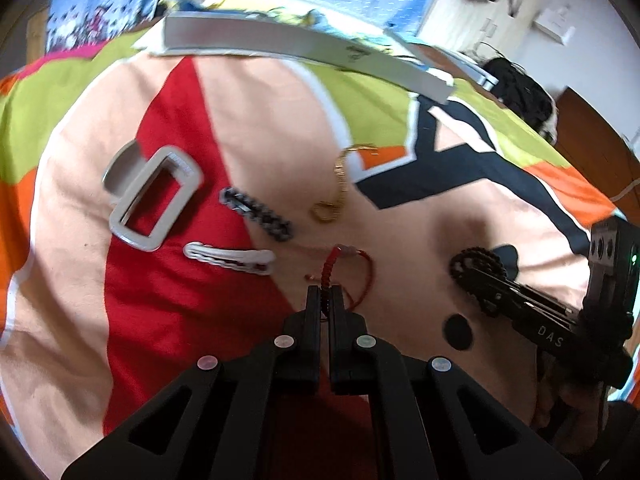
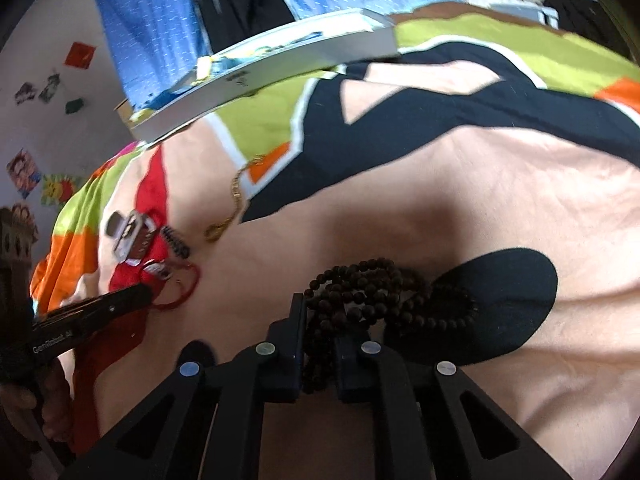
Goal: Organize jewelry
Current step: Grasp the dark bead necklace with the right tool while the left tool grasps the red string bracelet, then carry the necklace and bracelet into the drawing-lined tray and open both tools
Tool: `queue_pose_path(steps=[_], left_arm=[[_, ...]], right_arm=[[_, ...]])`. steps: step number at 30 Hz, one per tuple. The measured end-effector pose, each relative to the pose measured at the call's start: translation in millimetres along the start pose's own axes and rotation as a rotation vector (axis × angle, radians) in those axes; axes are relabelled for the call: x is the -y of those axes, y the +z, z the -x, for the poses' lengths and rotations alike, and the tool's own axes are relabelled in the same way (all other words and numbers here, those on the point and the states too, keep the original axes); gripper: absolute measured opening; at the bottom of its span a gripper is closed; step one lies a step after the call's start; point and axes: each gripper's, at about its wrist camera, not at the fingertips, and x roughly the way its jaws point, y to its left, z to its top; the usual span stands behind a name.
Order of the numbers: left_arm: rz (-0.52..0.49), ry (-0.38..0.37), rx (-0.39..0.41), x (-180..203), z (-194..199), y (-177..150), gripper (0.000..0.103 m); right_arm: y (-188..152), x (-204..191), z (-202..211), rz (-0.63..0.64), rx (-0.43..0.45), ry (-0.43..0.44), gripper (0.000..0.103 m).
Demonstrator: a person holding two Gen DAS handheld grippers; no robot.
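Observation:
In the left wrist view my left gripper (image 1: 326,294) is shut on a red cord bracelet (image 1: 366,272) that lies on the colourful bedspread (image 1: 420,240). Beyond it lie a gold chain (image 1: 341,184), a dark linked clip (image 1: 256,214) and a white clip (image 1: 230,258). At the right, my right gripper (image 1: 474,272) pinches a string of dark beads (image 1: 478,256). The right wrist view shows the dark beads (image 2: 372,292) bunched between the fingers of the right gripper (image 2: 320,320). The left gripper (image 2: 138,294) touches the red bracelet (image 2: 182,292) at the left of that view.
A grey rectangular frame (image 1: 156,196) with a round grey piece (image 1: 120,168) behind it lies at the left. A long white box (image 1: 304,46) (image 2: 272,68) rests at the far side of the bedspread. Blue curtains and a wall stand behind.

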Motion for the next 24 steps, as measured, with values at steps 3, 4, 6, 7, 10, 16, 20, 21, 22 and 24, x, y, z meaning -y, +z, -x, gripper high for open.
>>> queue_pose_path(steps=[3,4,6,7,10,16,20,21,22,24], left_arm=[[-0.029,-0.008,0.006,13,1,-2,0.001],[-0.034,-0.01,0.008,17,2,-2,0.001],[-0.04,-0.024,0.011,22,5,-3,0.001],[-0.038,-0.033,0.013,24,8,-4,0.001],[-0.041,-0.039,0.023,31,17,-8,0.001],[-0.086,-0.019,0.047,50,39,-19,0.001],[-0.108,0.004,0.068,62,49,-20,0.001],[-0.103,0.008,0.063,62,49,-19,0.001],[-0.087,0.002,0.055,63,50,-16,0.001],[-0.058,-0.006,0.051,61,51,-7,0.001]], right_arm=[[-4,-11,10,0.042,0.004,0.016,0.011],[-5,-14,11,0.048,0.004,0.02,0.011],[-8,-17,20,0.063,0.011,0.036,0.011],[-9,-18,24,0.066,0.015,0.043,0.011],[-11,-21,34,0.071,0.025,0.053,0.011],[-19,-22,51,0.075,0.05,0.066,0.011],[-20,-27,61,0.103,0.068,0.077,0.011],[-20,-28,65,0.112,0.072,0.08,0.011],[-19,-29,67,0.118,0.073,0.084,0.011],[-15,-31,72,0.146,0.069,0.093,0.011]])
